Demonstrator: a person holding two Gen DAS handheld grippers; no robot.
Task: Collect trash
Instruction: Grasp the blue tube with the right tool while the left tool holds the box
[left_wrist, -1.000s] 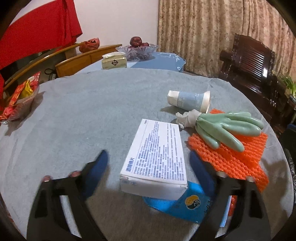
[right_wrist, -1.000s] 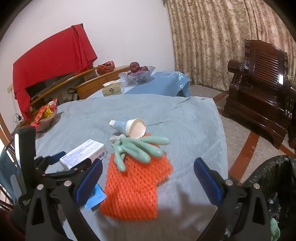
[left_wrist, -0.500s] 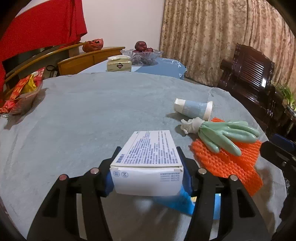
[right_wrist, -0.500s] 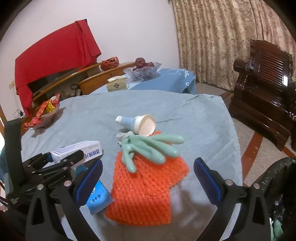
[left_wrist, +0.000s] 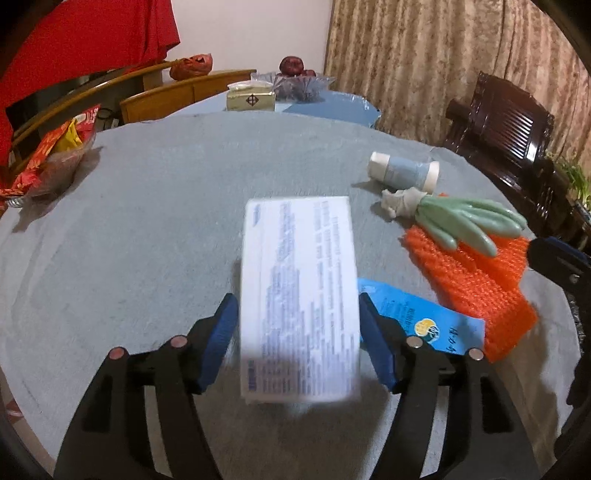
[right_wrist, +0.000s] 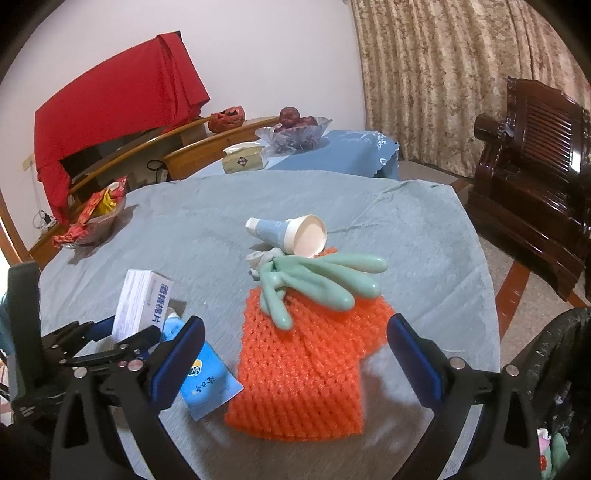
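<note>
My left gripper (left_wrist: 299, 339) is shut on a white printed box (left_wrist: 299, 299), held tilted above the grey tablecloth; it also shows in the right wrist view (right_wrist: 142, 301). A blue packet (left_wrist: 421, 321) lies under it. An orange foam net (right_wrist: 306, 362), a green rubber glove (right_wrist: 317, 277) and a tipped paper cup (right_wrist: 291, 232) lie to the right. My right gripper (right_wrist: 295, 362) is open and empty above the orange net.
A black trash bag (right_wrist: 554, 369) stands off the table at the right. A snack bowl (left_wrist: 48, 158) sits at the left rim. A tissue box (left_wrist: 251, 99) and fruit bowl (right_wrist: 295, 131) stand on the far table. A dark wooden chair (right_wrist: 532, 155) is at the right.
My left gripper closed on the white box and lifted it off the blue packet, tilting it up. My right gripper stayed open and moved nearer the orange net.
</note>
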